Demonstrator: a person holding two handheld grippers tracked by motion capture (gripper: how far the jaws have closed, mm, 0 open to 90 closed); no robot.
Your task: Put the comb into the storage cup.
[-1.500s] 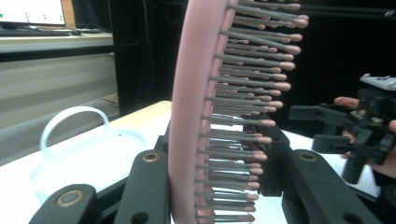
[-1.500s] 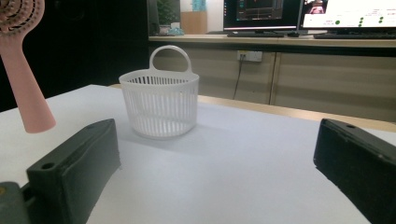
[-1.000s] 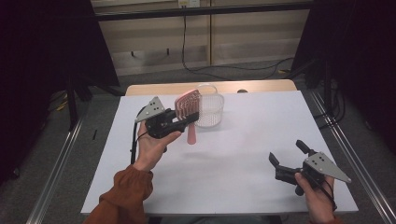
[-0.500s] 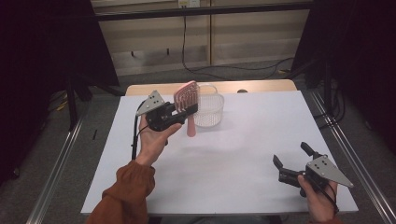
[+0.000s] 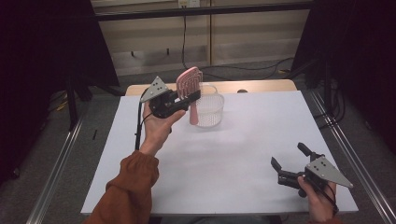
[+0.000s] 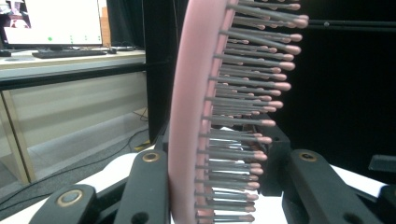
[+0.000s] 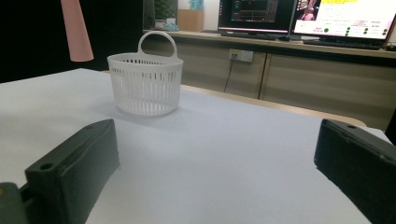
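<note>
Left tongs (image 5: 189, 97) clamping pink hairbrush (image 5: 188, 81), right tongs (image 5: 290, 161) wide — empty

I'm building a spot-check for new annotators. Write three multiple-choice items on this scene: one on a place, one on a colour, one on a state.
1. Where is the hairbrush?
A. Lying on the table
B. Held up in the left gripper, beside the basket
C. Inside the basket

2. What colour is the hairbrush's body?
A. Pink
B. Blue
C. Green

3. How is the right gripper?
A. Shut on the basket
B. Shut on the hairbrush
C. Open, holding nothing

Answers: 1 B, the high view shows it raised clear of the table, handle hanging down; 2 A, the left gripper view shows its pink back; 3 C, its jaws stand wide apart over bare table.
</note>
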